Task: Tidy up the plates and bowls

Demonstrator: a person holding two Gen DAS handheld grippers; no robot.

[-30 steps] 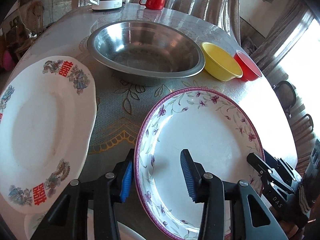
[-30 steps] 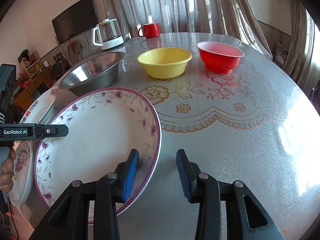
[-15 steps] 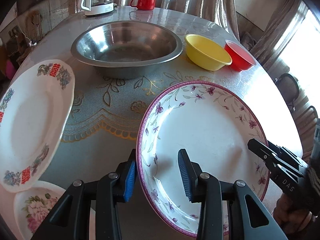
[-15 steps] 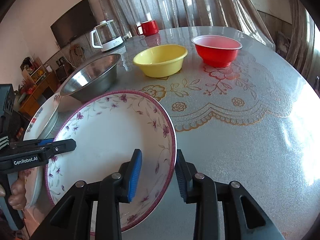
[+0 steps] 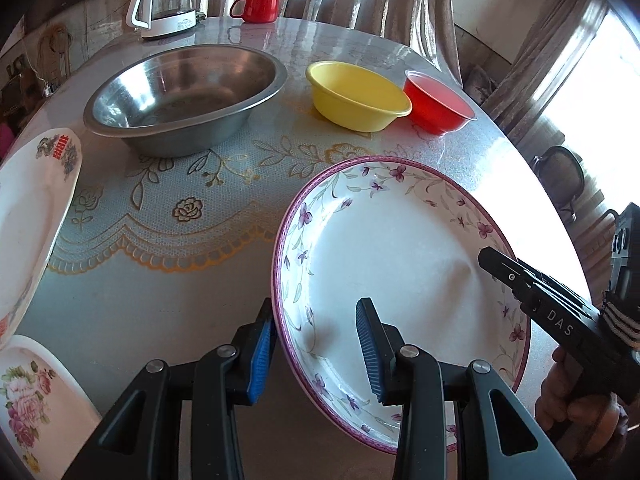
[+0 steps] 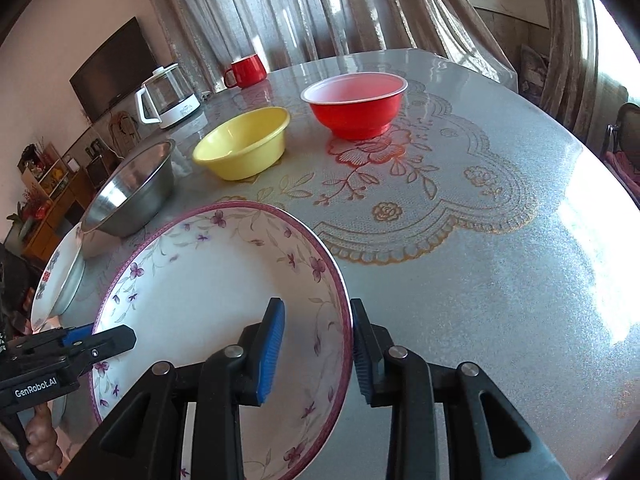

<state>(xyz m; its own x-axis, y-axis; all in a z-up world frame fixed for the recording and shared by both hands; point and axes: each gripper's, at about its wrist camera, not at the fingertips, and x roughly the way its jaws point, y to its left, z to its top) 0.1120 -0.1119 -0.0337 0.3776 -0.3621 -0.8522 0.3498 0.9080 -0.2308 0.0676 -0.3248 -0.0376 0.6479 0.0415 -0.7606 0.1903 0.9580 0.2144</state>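
Note:
A large plate with a purple flower rim (image 5: 400,256) is held between both grippers above the table; it also shows in the right wrist view (image 6: 208,280). My left gripper (image 5: 316,344) straddles its left rim, jaws partly closed around it. My right gripper (image 6: 316,344) straddles its right rim the same way. A steel bowl (image 5: 184,92), a yellow bowl (image 5: 356,96) and a red bowl (image 5: 436,100) stand at the back. A white plate with red characters (image 5: 28,216) lies at the left, a rose-patterned plate (image 5: 32,404) near the lower left.
A glass kettle (image 5: 166,4) and a red mug (image 5: 256,7) stand at the far edge of the round table (image 6: 480,260). Curtains hang behind. A chair (image 5: 560,176) stands to the right of the table.
Both grippers have closed in on the flower plate's rims. The plate has been carried to the right, away from the white plate with red characters.

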